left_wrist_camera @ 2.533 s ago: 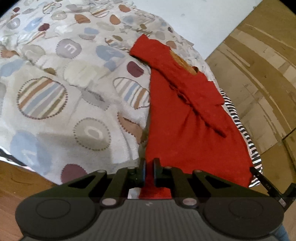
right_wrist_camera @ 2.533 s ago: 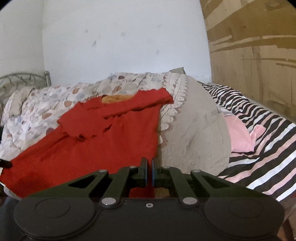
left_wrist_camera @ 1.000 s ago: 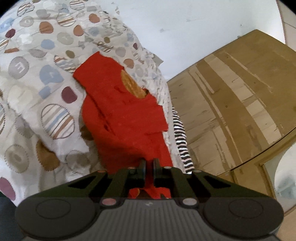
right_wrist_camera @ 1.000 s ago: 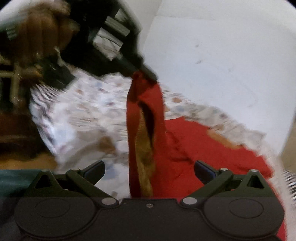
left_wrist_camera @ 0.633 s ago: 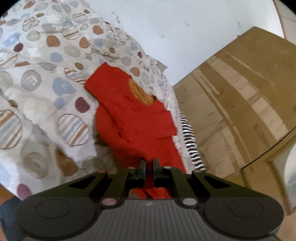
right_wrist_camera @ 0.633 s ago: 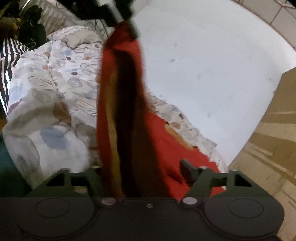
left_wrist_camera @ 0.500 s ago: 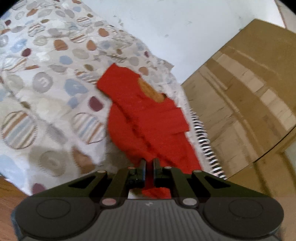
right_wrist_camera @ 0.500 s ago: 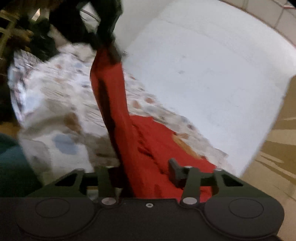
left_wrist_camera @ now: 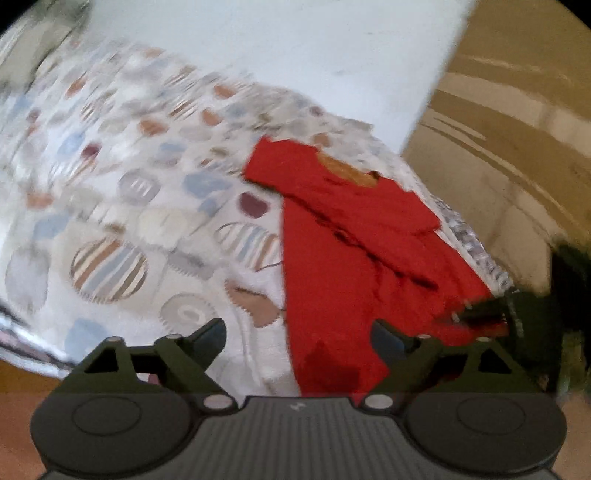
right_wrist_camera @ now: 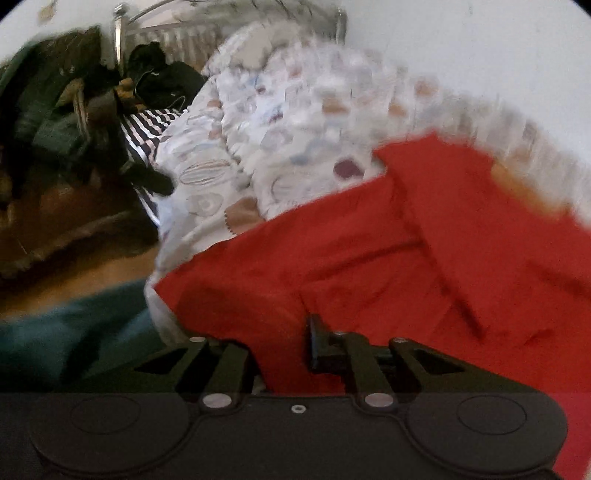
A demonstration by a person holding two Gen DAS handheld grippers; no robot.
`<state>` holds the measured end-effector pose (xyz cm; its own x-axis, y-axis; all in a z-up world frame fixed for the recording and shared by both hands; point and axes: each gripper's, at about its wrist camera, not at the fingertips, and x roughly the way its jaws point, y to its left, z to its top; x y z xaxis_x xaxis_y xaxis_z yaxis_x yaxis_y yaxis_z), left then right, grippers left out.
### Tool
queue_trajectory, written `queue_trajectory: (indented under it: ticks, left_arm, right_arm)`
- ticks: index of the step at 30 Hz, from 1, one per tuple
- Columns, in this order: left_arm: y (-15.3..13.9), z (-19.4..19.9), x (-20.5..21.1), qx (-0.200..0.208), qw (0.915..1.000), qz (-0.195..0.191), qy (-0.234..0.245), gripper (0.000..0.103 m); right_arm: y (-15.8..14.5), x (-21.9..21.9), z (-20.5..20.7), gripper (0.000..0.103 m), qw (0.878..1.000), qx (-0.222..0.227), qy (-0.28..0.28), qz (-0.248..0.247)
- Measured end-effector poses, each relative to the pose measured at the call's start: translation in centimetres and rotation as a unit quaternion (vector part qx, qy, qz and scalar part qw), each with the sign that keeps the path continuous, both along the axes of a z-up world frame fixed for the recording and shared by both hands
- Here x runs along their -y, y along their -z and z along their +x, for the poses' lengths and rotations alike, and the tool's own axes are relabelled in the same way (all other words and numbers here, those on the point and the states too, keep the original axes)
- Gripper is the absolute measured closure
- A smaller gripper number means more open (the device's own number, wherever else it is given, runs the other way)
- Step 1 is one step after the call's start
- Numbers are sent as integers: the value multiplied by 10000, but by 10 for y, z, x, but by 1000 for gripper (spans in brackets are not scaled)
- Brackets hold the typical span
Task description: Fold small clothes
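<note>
A small red shirt (left_wrist_camera: 354,251) with an orange inner collar lies flat on the patterned duvet (left_wrist_camera: 122,206), sleeves folded across its body. My left gripper (left_wrist_camera: 295,332) is open and empty just above the shirt's near hem. In the right wrist view the red shirt (right_wrist_camera: 406,258) fills the lower right. My right gripper (right_wrist_camera: 284,347) has its jaws part-closed with red cloth between them; its left finger is hidden under the fabric. The right gripper also shows at the right edge of the left wrist view (left_wrist_camera: 480,317), at the shirt's hem corner.
A wooden wardrobe (left_wrist_camera: 517,129) stands to the right of the bed and a white wall (left_wrist_camera: 295,48) behind it. A striped sheet (right_wrist_camera: 147,125), dark clothes (right_wrist_camera: 162,81) and a metal bed frame (right_wrist_camera: 122,33) lie at the left in the right wrist view.
My left gripper has opened and let go of the shirt's hem, which now lies flat. My right gripper has closed in around the red cloth and dropped low to the bed.
</note>
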<state>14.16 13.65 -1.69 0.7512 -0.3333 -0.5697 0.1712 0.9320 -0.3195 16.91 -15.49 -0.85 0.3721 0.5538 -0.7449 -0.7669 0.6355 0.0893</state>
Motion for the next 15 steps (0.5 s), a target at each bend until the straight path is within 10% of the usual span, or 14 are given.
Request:
queue_trajectory:
  ticks: [5,15]
  left_arm:
    - [4,-19,48,608,9912,875,789,4]
    - [33,-12,132,978,9606,2187,1408,5]
  right_arm:
    - [-8,6,33,90,9942,-1020,203,264]
    - [-11,7,52,90,9862,-1593,361,252]
